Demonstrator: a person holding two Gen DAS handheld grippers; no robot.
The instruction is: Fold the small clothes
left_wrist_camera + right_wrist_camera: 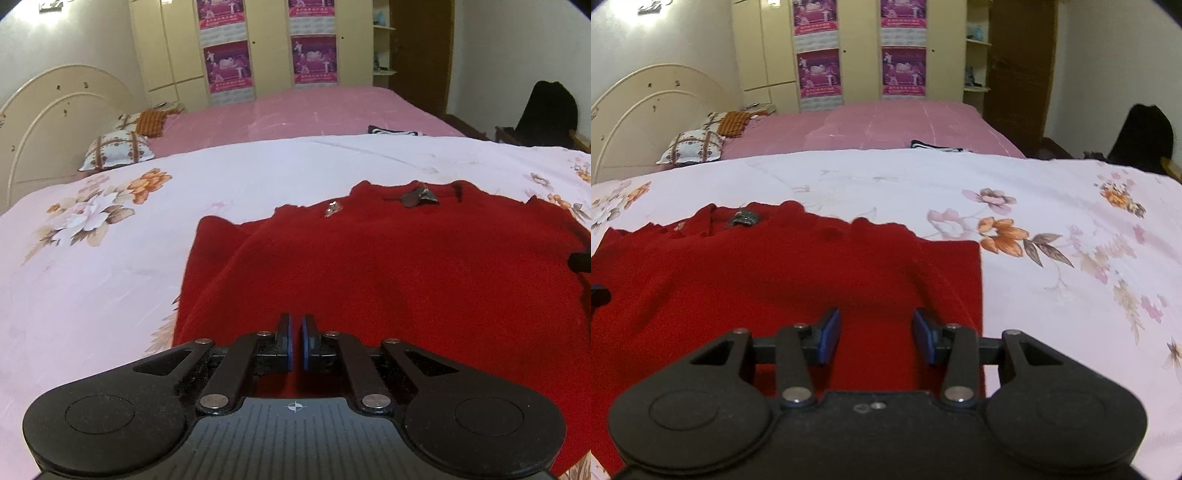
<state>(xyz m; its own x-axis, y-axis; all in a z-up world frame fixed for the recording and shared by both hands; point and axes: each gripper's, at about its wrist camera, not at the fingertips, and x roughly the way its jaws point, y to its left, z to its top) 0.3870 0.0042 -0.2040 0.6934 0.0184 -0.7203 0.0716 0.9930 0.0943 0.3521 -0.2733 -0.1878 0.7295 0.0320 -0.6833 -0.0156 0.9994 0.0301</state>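
Nearest, the left gripper (295, 341) is seen with its jaws all but closed, nothing visibly between them, over the near part of a red knitted sweater (388, 266). The right gripper (875, 334) is held parted and empty above the sweater's right side. The sweater is spread flat on a floral bedsheet (1052, 295). It is judged soft, limp and light; its near hem corners are best pinched. Beyond, a pink bedcover (314, 110) is seen.

Sweater (406, 266) flat on sheet (110, 258); pillows (118, 151) far left; wardrobe (258, 44) behind.
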